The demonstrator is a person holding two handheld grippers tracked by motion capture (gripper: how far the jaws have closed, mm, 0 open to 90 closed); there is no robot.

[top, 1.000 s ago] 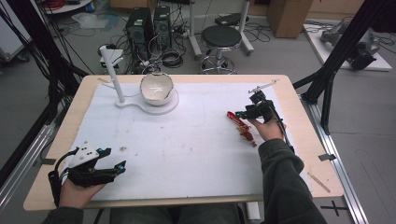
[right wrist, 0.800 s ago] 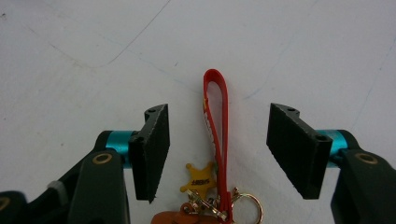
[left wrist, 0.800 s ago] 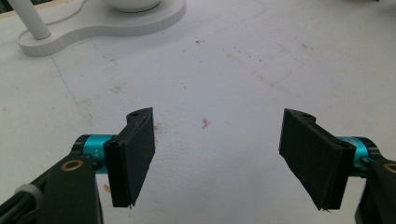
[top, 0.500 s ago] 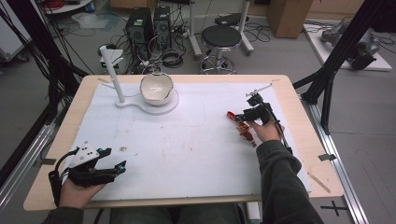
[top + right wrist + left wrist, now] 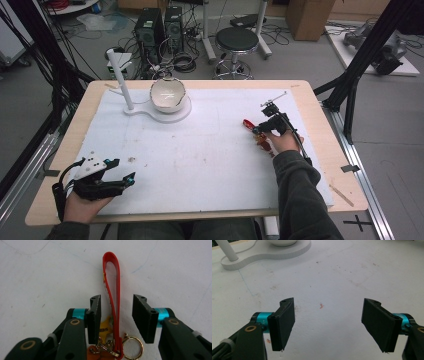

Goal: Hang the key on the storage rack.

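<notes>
A key ring with a red strap loop (image 5: 115, 277) lies on the white mat, with a gold ring (image 5: 133, 346), a yellow star charm (image 5: 104, 327) and an orange charm at its near end. In the high view the key ring (image 5: 248, 124) is at the mat's right side. My right gripper (image 5: 116, 315) straddles the strap; its jaws have just been closing, but neither pad presses on the strap, so it is open. In the high view the right gripper (image 5: 258, 131) points left over the key ring. My left gripper (image 5: 125, 170) rests wide open at the near left, and nothing is between its jaws (image 5: 328, 325).
A white bowl (image 5: 168, 94) sits on a white stand (image 5: 150, 112) with an upright post (image 5: 121, 80) at the far left; the stand's base (image 5: 274, 255) lies ahead of the left gripper. The white mat (image 5: 200, 165) covers most of the wooden table (image 5: 320, 125).
The right gripper has sunk slightly onto the key ring and its jaws have narrowed around the red strap. The left gripper has not moved.
</notes>
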